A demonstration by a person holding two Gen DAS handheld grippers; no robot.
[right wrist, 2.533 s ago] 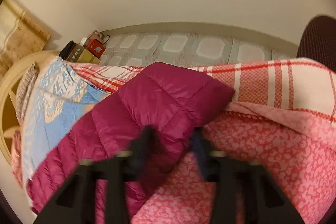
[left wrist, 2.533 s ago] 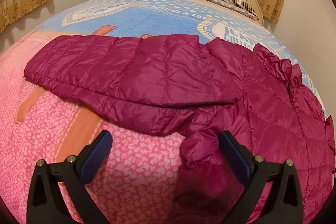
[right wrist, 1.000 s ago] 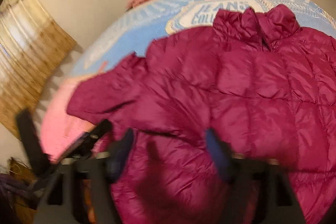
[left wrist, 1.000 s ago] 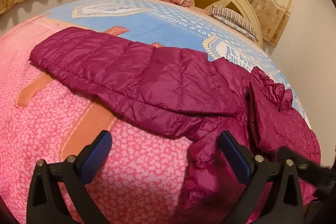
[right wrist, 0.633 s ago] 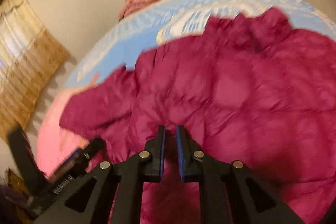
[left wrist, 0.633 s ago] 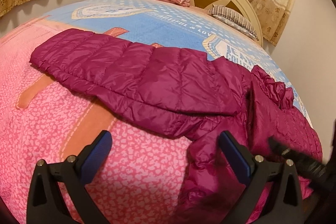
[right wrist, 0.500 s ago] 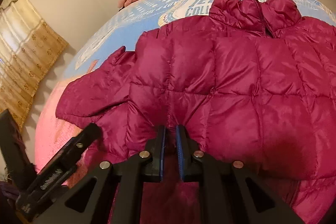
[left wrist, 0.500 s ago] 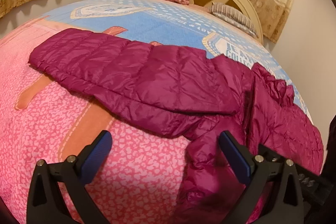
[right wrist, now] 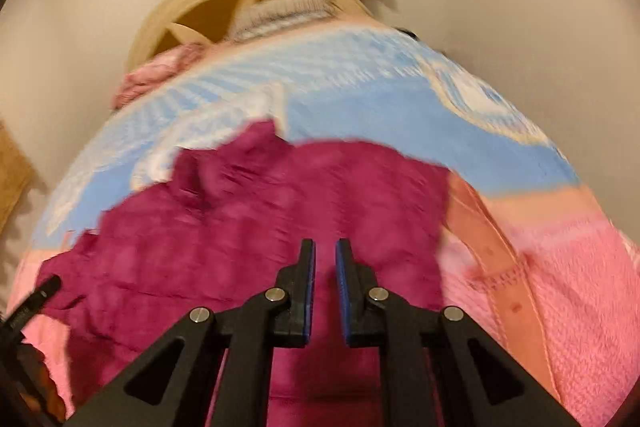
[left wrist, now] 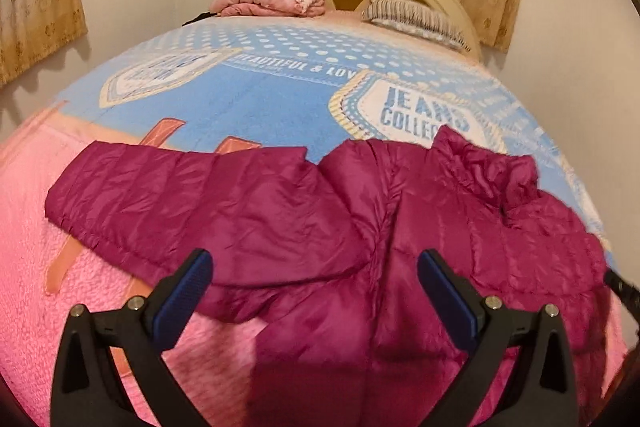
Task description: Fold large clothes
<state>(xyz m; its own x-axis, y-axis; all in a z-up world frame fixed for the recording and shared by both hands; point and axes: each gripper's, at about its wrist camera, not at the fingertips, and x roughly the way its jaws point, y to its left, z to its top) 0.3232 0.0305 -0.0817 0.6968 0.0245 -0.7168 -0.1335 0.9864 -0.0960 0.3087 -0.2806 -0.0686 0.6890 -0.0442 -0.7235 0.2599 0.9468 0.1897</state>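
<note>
the magenta puffer jacket (left wrist: 360,227) lies across the middle of the bed (left wrist: 248,99), half on the blue printed part of the cover and half on the pink part nearer the cameras. one sleeve (left wrist: 168,195) stretches flat to the left, the collar (left wrist: 480,163) bunches up toward the far right, and the near hem runs down under both views.

the left tool (left wrist: 312,291) hangs over the near hem with its jaws wide apart and nothing between them. the right tool (right wrist: 325,287) has its jaws drawn almost together with only a thin slot left. its view is smeared, so whether a pinch of the shell sits in that slot cannot be told. the fabric under it looks flat rather than lifted, which suggests it is carrying nothing.

the main risk is a fold started on a bad hold. the shell looks slick and puffy, so a thin pinch may slip out halfway through a lift and let the panel drop back crooked. if the right tool has closed on air, any pull does nothing, and the left side would then be dragging the garment alone, skewing it across the cover. the outstretched sleeve is another hazard: folding the body before it is tucked would probably leave it trailing out of the bundle. the loose cover may also be caught along with the hem, since the jacket lies directly on it.
</note>
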